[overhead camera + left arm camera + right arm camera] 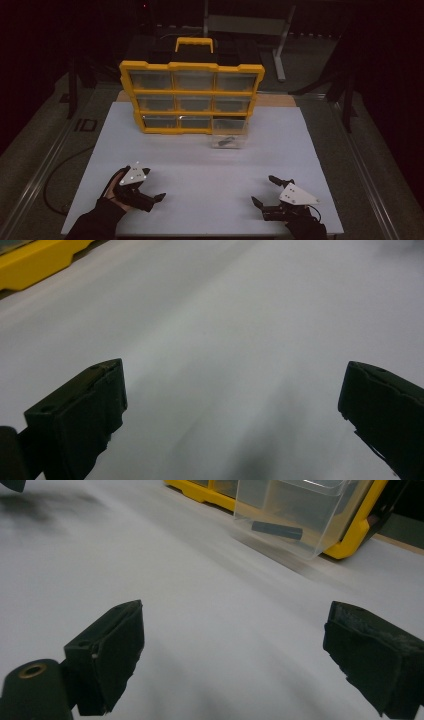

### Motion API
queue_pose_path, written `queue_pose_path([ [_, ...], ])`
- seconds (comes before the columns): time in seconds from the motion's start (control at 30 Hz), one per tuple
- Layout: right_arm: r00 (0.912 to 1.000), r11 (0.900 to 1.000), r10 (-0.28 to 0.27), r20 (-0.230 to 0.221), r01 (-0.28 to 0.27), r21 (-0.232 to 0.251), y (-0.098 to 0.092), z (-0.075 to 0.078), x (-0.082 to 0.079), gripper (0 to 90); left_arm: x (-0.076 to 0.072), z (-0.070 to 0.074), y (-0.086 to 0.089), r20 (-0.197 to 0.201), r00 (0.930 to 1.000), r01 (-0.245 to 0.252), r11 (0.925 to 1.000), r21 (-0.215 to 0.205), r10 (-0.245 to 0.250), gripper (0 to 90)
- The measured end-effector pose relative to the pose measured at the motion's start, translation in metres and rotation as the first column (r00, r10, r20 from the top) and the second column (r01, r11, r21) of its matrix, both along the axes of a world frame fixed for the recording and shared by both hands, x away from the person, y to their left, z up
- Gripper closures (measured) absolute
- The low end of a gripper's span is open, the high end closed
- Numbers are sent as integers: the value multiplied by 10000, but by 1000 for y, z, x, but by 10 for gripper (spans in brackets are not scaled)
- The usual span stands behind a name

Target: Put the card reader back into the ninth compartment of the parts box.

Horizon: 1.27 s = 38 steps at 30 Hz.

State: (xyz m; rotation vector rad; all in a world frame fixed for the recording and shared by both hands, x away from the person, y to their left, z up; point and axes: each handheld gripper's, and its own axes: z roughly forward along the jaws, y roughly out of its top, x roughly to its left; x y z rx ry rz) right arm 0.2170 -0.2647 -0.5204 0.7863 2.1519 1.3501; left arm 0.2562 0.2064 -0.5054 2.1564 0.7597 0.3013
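high view shows a clear drawer (229, 140) pulled from the yellow organizer (192, 96), holding a small dark part (226, 142) too dim to identify, while both the left gripper (148, 190) and right gripper (263, 190) rest with jaws apart, empty.

Stood in a dim room, dark at the edges. White tabletop (200, 165) lit pale, laid over a wooden board (280, 100) showing at the far edge. Grey floor (30, 150) around it, crossed by metal rails (40, 170). Grey metal stand (280, 45) beyond.
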Motion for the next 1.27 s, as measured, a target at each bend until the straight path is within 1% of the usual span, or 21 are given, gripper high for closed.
queue_pose_path([
  [0.17,10000,10000,-10,-1,10,17,0,0,0,96,-5,-5,10,211,9995,-244,9995,-209,249,4],
  [0.2,10000,10000,-10,-9,10,10,0,0,0,96,-7,-5,12,195,9994,-287,9992,-282,292,4],
  [0.3,10000,10000,9,29,-9,-49,0,0,0,96,-10,-7,16,187,9991,-367,9990,-264,372,4],
  [0.4,10000,10000,5,15,-5,-33,0,0,0,96,-15,-11,21,36,9987,-506,9983,-299,507,4],
  [0.5,10000,10000,24,36,-23,-45,0,0,0,96,-19,-12,25,51,9979,-652,9977,-179,653,4],
  [0.63,9999,10000,49,106,-50,44,0,0,0,96,-23,-11,30,49,9968,-796,9959,-431,798,5],
  [0.77,10000,10000,45,69,-45,6,0,0,0,96,-22,-12,30,57,9961,-880,9947,-524,884,5],
  [0.87,9999,10000,63,117,-63,4,0,0,0,96,-22,-13,27,106,9970,-765,9964,-352,769,4],
  [1.03,10000,10000,51,68,-51,-7,0,0,0,96,-22,-13,27,93,9976,-674,9967,-453,679,4],
  [1.1,10000,10000,47,83,-47,1,0,0,0,96,-22,-13,27,98,9972,-739,9960,-503,745,5],
  [1.13,10000,10000,47,87,-47,-16,0,0,0,96,-22,-13,27,104,9970,-758,9961,-455,763,5],
  [1.27,9999,10000,41,92,-41,-28,0,0,1,96,-22,-12,27,168,9970,-749,9960,-491,758,5],
])
